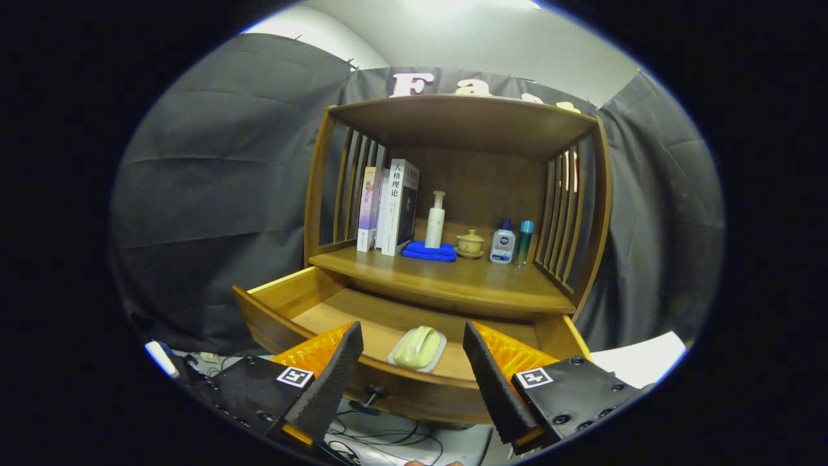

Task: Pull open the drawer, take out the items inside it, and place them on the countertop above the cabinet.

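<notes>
The wooden cabinet's drawer (284, 304) is pulled out toward me, its front panel and dark knob (376, 392) just below the fingers. Inside it lies a pale green item in a clear wrapper (418, 348), near the drawer's front, in line with the gap between my fingers and a little beyond their tips. My gripper (413, 346) is open and holds nothing, hovering above the drawer's front edge. The countertop (453, 281) above the drawer is a wooden shelf surface, beyond the drawer.
On the countertop stand books (391, 207) at the left, a white pump bottle (435, 220) on a blue cloth (429, 252), a small lidded cup (470, 244), and two small bottles (511, 243) at the right. Slatted side walls and a top board enclose it. Cables (388, 440) lie below.
</notes>
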{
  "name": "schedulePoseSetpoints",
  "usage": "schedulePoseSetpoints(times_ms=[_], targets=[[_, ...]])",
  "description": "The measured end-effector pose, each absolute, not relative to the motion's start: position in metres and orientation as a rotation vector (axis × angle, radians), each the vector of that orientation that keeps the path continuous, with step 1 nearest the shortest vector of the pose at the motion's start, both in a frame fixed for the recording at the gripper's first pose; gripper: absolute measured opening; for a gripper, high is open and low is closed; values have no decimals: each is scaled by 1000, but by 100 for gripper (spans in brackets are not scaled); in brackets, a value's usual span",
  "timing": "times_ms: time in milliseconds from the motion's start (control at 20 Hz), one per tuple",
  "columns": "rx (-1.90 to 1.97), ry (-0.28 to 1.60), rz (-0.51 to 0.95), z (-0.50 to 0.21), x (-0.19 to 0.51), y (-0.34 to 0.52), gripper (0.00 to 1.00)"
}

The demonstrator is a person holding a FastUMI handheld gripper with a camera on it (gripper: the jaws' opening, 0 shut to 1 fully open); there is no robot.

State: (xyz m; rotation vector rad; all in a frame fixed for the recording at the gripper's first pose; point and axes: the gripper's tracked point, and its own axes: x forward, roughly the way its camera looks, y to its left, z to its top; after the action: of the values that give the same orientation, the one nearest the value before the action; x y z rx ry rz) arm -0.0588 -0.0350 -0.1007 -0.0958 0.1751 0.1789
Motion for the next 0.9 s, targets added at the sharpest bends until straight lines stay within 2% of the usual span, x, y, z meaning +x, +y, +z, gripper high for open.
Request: schedulePoseSetpoints(times_ms=[600,900], targets=[[-73,349,180,-90,26,-25,98],[-24,578,216,-122,56,-14,98]])
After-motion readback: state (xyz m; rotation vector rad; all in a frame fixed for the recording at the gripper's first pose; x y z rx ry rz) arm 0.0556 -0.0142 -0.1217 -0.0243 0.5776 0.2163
